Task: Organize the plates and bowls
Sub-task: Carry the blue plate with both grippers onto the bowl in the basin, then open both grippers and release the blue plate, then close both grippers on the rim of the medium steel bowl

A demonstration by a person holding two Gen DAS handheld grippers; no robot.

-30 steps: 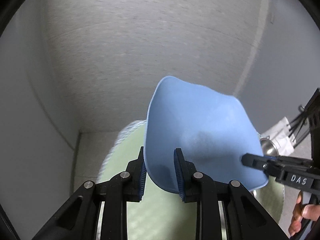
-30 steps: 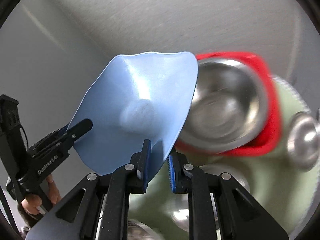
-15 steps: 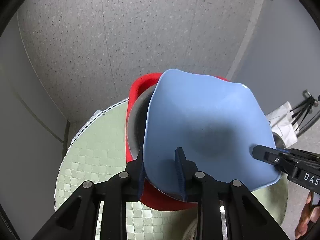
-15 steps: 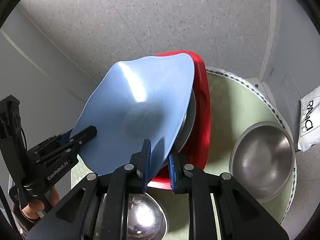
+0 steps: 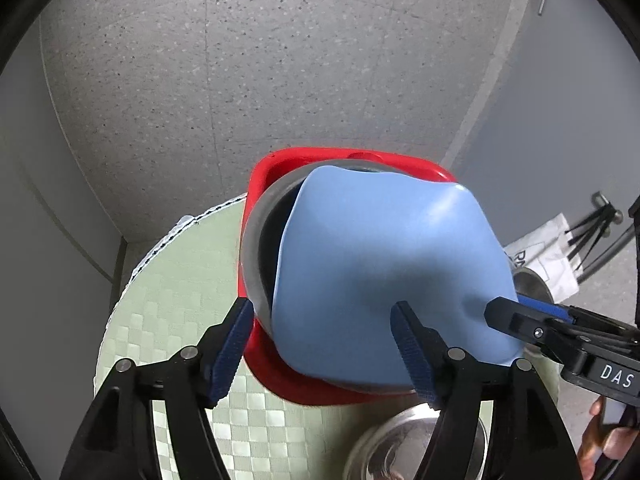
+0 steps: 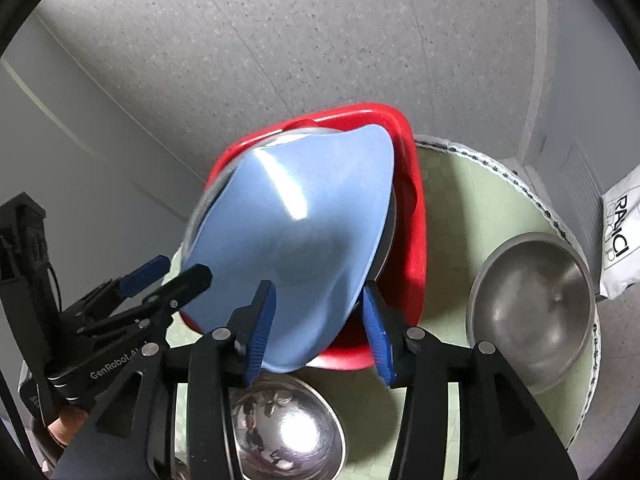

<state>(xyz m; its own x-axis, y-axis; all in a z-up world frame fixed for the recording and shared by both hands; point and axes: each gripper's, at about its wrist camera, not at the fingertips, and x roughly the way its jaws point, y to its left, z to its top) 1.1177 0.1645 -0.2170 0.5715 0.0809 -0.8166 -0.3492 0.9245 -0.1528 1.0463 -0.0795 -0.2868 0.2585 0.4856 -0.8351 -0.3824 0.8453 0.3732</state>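
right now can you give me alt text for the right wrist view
A blue plate lies tilted on a steel bowl inside a red tray, with the open right gripper straddling its near edge. The left gripper is at its left edge, and two more steel bowls sit on the green mat.

My blue plate (image 6: 304, 216) looked smooth, glossy plastic; the red tray (image 6: 412, 216) shone likewise. Steel bowls (image 6: 532, 312) were brushed metal; the table (image 5: 168, 280) wore woven checked cloth.
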